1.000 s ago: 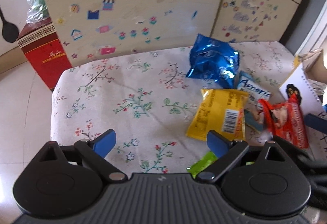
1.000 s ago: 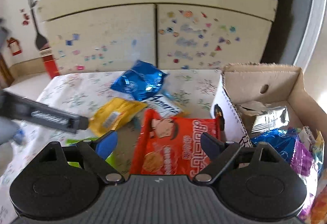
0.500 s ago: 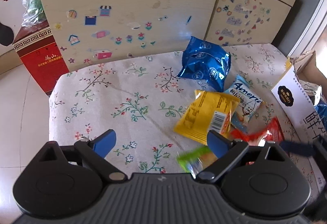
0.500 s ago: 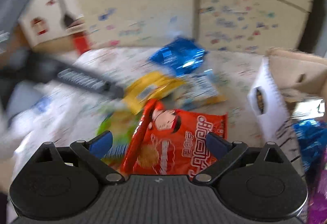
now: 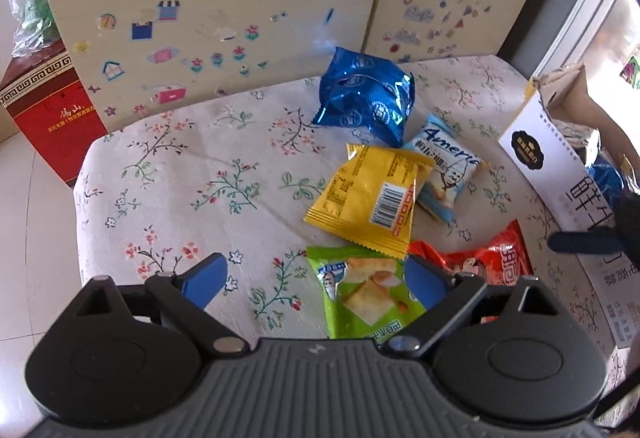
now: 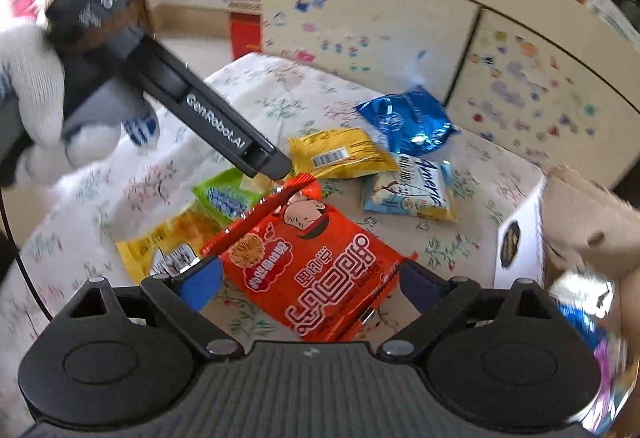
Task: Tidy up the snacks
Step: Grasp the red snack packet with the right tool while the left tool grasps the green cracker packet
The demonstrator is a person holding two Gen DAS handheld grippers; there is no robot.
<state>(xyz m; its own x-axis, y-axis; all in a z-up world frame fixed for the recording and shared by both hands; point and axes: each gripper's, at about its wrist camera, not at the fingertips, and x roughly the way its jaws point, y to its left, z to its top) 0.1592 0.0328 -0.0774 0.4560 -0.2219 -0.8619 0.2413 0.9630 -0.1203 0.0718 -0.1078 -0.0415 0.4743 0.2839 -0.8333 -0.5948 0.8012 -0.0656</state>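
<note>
The right gripper point(image 6: 310, 284) stands wide and its jaws are closing, with the red packet point(image 6: 316, 262) lying between the blue pads; the pads are not yet pressing on it. The left gripper point(image 5: 316, 278) also stands wide and holds nothing, with the green packet point(image 5: 366, 296) under its right pad.

Position of the snacks on the flowered tablecloth point(image 5: 180, 174): the red packet lies nearest, just left of the cardboard box point(image 6: 584, 222). The green packet touches its left edge. A yellow packet point(image 5: 370, 198) lies farther back, overlapping the pale blue packet point(image 5: 446, 172), and a shiny blue bag point(image 5: 366, 98) lies farthest. Another yellow packet point(image 6: 160, 250) lies at the near left in the right wrist view. The box at the right already holds several bags.

Hazards, as judged from this layout:
- The red packet is flat and slick. Closing on its face may buckle it or let it slide out. A grip on the sealed edge looks safer
- The green packet touches the red one and may be dragged along
- The two grippers work close together over the same pile. A collision is possible
- The raised box flap may catch the packet on the way in
</note>
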